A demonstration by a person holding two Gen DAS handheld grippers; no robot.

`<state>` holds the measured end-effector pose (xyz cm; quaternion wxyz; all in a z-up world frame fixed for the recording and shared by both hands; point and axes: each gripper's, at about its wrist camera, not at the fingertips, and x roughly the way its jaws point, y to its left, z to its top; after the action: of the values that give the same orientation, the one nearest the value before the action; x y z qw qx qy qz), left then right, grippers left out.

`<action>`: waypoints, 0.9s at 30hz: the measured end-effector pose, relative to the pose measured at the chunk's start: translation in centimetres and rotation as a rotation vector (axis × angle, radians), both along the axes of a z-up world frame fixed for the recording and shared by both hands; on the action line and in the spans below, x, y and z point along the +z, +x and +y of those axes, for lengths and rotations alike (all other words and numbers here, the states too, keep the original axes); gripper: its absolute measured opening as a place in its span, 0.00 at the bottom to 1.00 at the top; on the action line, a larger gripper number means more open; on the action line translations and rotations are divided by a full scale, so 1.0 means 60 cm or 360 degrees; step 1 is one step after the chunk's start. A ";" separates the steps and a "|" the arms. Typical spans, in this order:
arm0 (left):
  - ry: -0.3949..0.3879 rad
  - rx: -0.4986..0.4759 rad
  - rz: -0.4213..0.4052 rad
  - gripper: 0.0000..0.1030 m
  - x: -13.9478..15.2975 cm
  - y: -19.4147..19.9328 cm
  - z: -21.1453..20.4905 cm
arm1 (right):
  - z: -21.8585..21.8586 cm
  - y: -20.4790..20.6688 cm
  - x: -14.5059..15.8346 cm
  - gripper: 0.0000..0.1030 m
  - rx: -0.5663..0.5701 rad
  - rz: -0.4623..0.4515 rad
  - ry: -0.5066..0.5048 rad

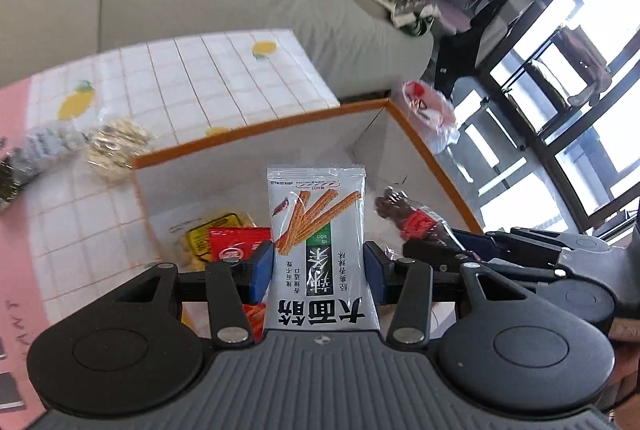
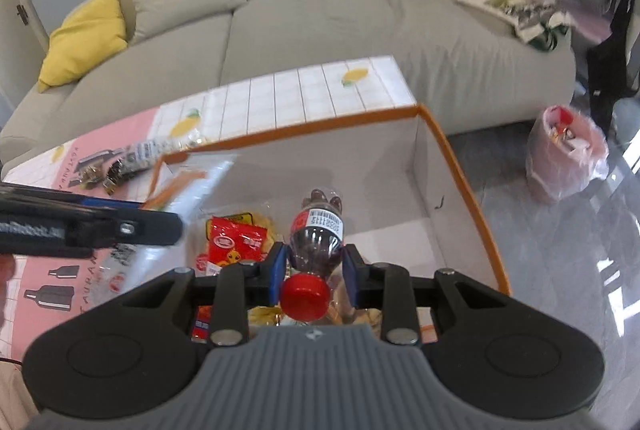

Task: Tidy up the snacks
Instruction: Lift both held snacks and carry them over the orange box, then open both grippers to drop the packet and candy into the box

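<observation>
My left gripper (image 1: 319, 272) is shut on a white snack packet (image 1: 318, 230) printed with orange sticks; it hangs over the orange-rimmed white box (image 1: 256, 144). My right gripper (image 2: 313, 272) is shut on a small cola bottle (image 2: 318, 230) with a red cap, held by its neck above the same box (image 2: 460, 166). In the left wrist view the bottle (image 1: 416, 220) and the right gripper show at the right. In the right wrist view the left gripper's arm and its packet (image 2: 192, 186) show at the left. A red packet (image 2: 236, 240) and a yellow packet (image 1: 200, 236) lie inside the box.
Several loose snack bags (image 1: 112, 146) lie on the tiled tablecloth (image 1: 192, 78) left of the box. A beige sofa (image 2: 320, 30) with cushions stands behind the table. A pink lined bin (image 2: 564, 154) stands on the floor to the right.
</observation>
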<state>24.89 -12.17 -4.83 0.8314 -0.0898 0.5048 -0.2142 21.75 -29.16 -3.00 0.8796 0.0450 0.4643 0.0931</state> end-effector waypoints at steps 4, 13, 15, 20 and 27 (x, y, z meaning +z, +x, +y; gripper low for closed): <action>0.0048 -0.0018 0.0049 0.52 -0.031 0.038 -0.014 | 0.006 0.030 -0.026 0.28 0.0039 0.0039 -0.0038; 0.0170 -0.0065 0.0125 0.52 -0.084 0.098 -0.038 | 0.021 0.101 -0.085 0.28 0.0126 0.0152 -0.0157; 0.0173 -0.0073 0.0140 0.52 -0.093 0.101 -0.041 | 0.025 0.111 -0.098 0.28 0.0135 0.0169 -0.0200; 0.0216 -0.0093 0.0170 0.53 -0.117 0.116 -0.050 | 0.024 0.131 -0.128 0.28 0.0159 0.0214 -0.0247; 0.0271 -0.0081 0.0235 0.53 -0.145 0.130 -0.053 | 0.035 0.147 -0.154 0.28 0.0248 0.0238 -0.0290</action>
<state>32.71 -15.36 -13.50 0.7909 -0.0215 0.5832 -0.1843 30.56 -27.09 -12.23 0.8332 -0.0645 0.5371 0.1147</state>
